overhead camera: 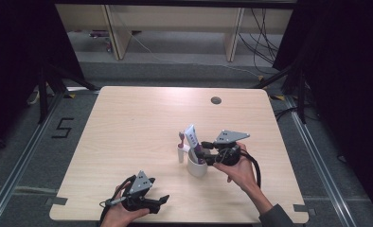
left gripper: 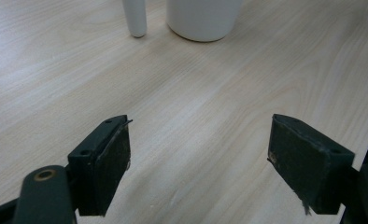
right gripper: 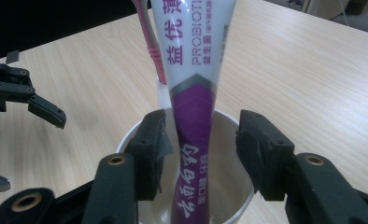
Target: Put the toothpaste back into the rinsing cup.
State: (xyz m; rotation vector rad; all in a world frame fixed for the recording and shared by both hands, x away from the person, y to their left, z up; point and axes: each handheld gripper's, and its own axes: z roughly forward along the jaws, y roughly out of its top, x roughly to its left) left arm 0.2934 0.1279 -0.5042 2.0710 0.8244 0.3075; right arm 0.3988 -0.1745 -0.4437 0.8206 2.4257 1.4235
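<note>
A white cup stands right of the table's middle. A white and purple toothpaste tube stands upright in it. A pink toothbrush on a white handle stands just left of the cup. My right gripper reaches over the cup's rim from the right. Its pads flank the tube without pressing it, and a narrow gap shows on each side. My left gripper rests open near the front edge, pointing toward the cup, with only bare wood between its pads.
A round cable hole sits near the table's far edge. Wooden shelving legs and loose cables lie on the floor beyond the table. Dark curtains stand on both sides. In the right gripper view the left gripper shows at the left edge.
</note>
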